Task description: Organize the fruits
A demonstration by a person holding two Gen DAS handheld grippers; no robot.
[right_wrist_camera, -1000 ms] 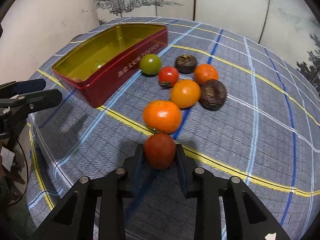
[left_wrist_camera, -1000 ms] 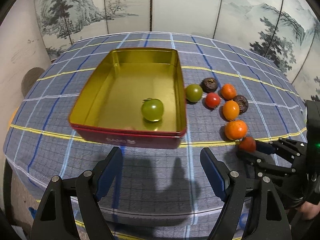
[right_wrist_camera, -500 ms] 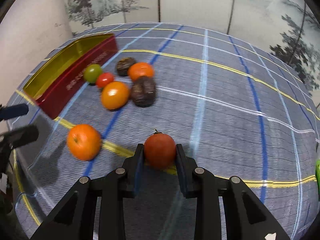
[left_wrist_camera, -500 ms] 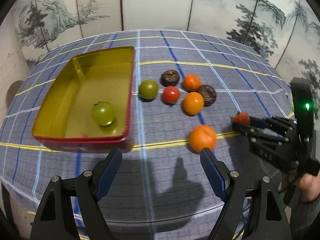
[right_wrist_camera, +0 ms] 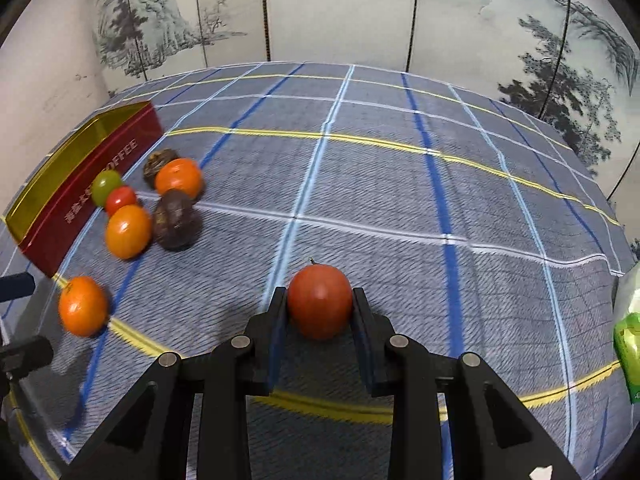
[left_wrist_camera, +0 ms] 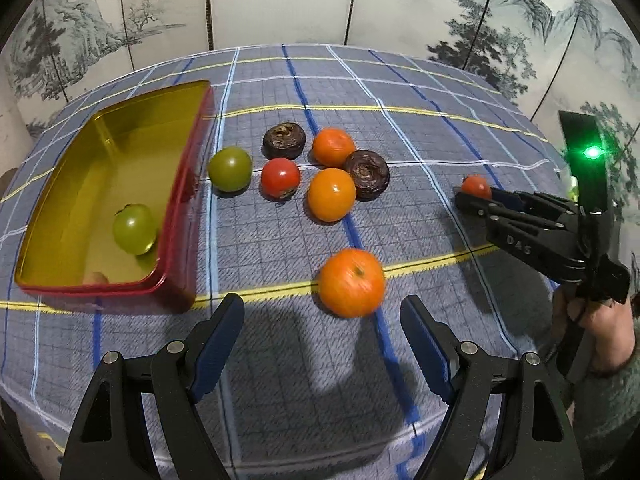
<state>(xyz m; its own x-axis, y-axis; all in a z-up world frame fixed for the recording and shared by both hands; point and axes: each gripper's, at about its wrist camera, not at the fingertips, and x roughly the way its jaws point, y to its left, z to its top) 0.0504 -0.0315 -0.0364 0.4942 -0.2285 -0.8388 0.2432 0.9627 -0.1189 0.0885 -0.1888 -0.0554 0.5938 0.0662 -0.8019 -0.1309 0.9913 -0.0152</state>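
The right claw (right_wrist_camera: pixel 320 312) is pinching a red tomato (right_wrist_camera: pixel 319 300) between its pads, held above the checked counter (right_wrist_camera: pixel 400 200). The left claw (left_wrist_camera: pixel 322 344) is spread wide with nothing in it; an orange (left_wrist_camera: pixel 351 282) lies just ahead of its tips. Farther ahead sits a cluster of fruit, and off to that claw's left the gold-lined tin (left_wrist_camera: pixel 182 184) holds one green tomato (left_wrist_camera: pixel 134 227).

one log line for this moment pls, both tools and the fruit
right tool: shut on red tomato | left tool: open, empty, above orange | tin: one green tomato
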